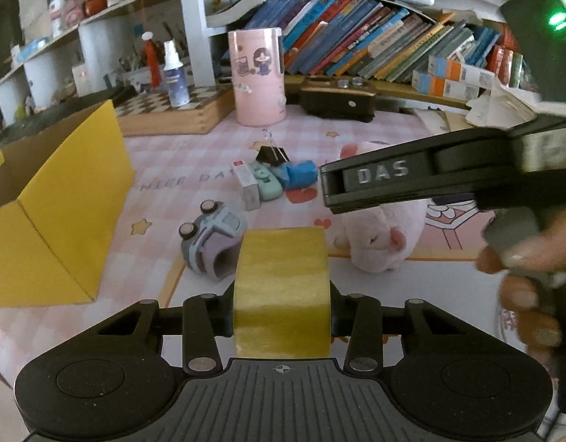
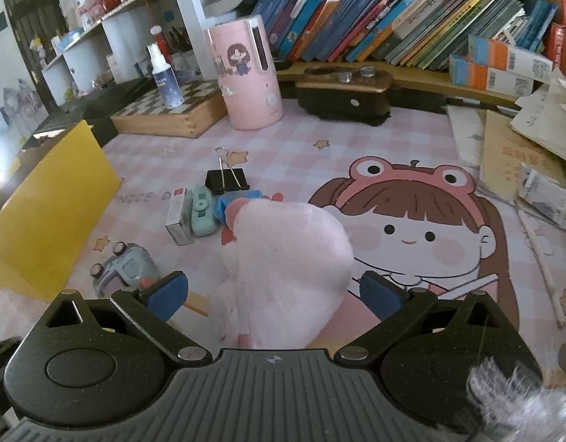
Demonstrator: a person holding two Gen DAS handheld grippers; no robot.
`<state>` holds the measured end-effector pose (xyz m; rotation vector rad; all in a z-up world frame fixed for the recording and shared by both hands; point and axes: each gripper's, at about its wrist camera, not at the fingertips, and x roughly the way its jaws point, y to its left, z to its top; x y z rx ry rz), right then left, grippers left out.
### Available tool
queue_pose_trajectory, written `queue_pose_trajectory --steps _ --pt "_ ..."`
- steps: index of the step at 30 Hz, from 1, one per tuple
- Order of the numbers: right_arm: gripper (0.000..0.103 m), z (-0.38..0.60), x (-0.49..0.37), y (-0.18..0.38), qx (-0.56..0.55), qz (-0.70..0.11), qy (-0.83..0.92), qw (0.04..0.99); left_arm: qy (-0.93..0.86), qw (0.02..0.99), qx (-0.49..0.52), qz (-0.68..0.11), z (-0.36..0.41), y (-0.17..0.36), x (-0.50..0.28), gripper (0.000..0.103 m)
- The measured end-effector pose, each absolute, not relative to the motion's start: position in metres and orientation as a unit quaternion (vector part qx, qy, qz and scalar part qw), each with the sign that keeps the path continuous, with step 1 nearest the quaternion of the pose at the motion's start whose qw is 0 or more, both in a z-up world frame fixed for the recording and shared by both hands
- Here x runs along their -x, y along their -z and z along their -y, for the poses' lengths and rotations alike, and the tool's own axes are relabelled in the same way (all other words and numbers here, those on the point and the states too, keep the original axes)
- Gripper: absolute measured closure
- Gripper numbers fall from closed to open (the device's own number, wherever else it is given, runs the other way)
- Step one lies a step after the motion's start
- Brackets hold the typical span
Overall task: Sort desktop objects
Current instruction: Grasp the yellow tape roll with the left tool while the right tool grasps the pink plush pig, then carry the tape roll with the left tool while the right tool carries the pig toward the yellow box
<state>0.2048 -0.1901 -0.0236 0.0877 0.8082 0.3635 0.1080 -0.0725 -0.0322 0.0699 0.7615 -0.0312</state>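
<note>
The roll of yellow tape [image 1: 282, 291] sits clamped in our left gripper [image 1: 282, 316], above the mat; the yellow box [image 1: 62, 221] lies to its left. Our right gripper [image 2: 273, 294] spreads wide around the pink plush toy [image 2: 286, 254], which lies straight ahead between its fingers.

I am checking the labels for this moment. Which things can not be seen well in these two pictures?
- Left gripper fingertips: left wrist view, covered by the yellow tape roll.
- Pink plush toy underside: right wrist view, hidden by its own body.
- Yellow box inside: both views, walls block it.
</note>
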Motion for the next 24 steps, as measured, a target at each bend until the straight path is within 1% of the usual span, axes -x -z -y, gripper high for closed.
queue_pose_trajectory --steps 5,7,8,11,14,24 --pt "0.002 0.186 -0.218 0.037 -0.043 -0.413 -0.165 0.895 0.012 0.923 0.023 -0.383 0.06 0.027 -0.101 0.063" --pt "0.014 0.188 -0.22 0.041 -0.048 -0.421 -0.163 0.891 0.007 0.921 0.043 -0.387 0.055 0.025 -0.097 0.063" --pt "0.026 0.19 -0.22 0.042 -0.055 -0.424 -0.169 0.888 0.005 0.92 0.049 -0.388 0.053 0.024 -0.095 0.063" --pt "0.034 0.193 -0.215 0.038 -0.055 -0.416 -0.163 0.893 0.001 0.919 0.065 -0.389 0.046 0.021 -0.09 0.063" --pt "0.037 0.199 -0.203 0.03 -0.053 -0.405 -0.16 0.899 0.004 0.922 0.073 -0.381 0.042 0.015 -0.085 0.063" --pt "0.037 0.213 -0.147 0.001 -0.06 -0.382 -0.15 0.91 0.012 0.929 0.1 -0.357 0.02 0.001 -0.066 0.063"
